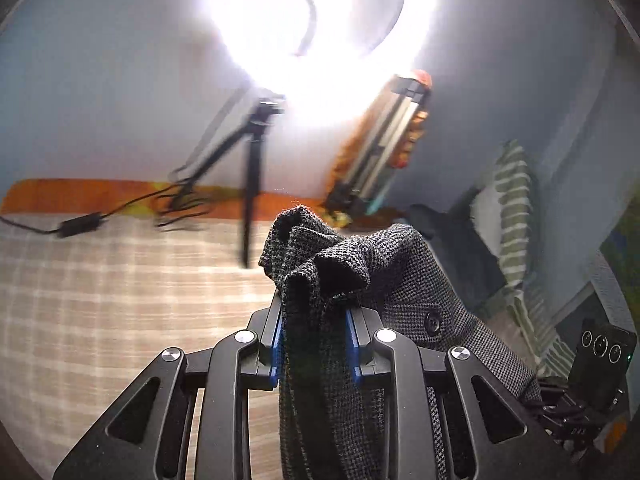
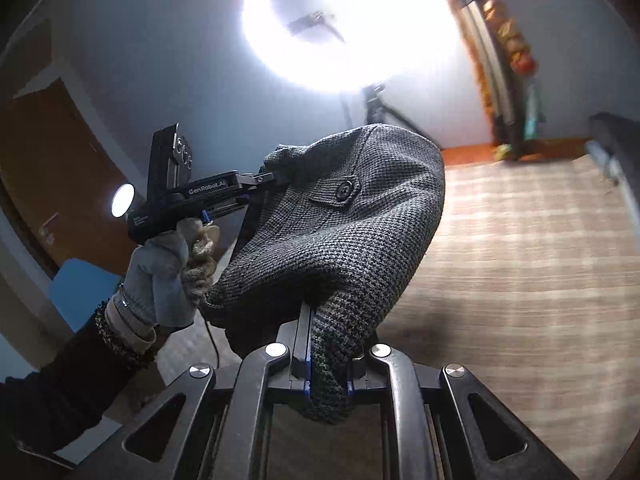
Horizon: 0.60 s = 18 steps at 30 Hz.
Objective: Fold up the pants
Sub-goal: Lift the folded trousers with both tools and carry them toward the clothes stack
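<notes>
While held up in the air over the striped bed [image 2: 520, 240], gray pants [image 2: 340, 216] pinched tight by left gripper [image 1: 314, 344] and by right gripper [image 2: 326, 364], near the bright ring light [image 2: 352, 24].
</notes>
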Each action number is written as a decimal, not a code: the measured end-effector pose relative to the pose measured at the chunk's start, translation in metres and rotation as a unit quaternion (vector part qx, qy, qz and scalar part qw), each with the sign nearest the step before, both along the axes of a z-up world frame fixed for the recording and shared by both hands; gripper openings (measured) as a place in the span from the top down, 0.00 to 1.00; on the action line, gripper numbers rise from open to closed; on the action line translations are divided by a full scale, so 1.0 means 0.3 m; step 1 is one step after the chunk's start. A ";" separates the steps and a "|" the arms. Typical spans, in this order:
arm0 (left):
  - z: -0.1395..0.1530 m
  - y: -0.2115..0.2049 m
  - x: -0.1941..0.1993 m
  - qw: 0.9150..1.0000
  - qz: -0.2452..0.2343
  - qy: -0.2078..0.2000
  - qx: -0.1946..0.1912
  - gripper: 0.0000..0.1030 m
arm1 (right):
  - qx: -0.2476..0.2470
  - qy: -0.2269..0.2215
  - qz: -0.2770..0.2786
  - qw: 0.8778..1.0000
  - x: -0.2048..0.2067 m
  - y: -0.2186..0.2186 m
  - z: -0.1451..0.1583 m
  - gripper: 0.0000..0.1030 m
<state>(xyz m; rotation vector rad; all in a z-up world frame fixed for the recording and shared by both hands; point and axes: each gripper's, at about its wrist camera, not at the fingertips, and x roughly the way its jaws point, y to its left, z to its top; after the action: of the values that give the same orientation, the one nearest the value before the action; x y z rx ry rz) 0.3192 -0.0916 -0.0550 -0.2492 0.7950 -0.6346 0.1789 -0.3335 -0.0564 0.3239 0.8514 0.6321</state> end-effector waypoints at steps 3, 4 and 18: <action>0.012 -0.111 -0.009 1.000 -0.017 -0.003 -0.012 0.78 | -0.020 -0.008 -0.015 1.000 0.001 -0.093 0.027 0.91; 0.016 -0.155 -0.010 1.000 -0.023 -0.004 -0.017 0.78 | -0.024 -0.009 -0.019 1.000 0.003 -0.116 0.037 0.91; 0.081 -0.632 0.006 0.995 -0.085 -0.019 -0.038 0.78 | -0.088 -0.035 -0.076 0.993 0.054 -0.550 0.136 0.91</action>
<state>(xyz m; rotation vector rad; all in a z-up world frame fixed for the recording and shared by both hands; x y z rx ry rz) 0.3211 -0.2811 -0.0307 -0.2402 0.7622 -0.8294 0.1951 -0.4985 -0.0156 0.2030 0.8015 0.4198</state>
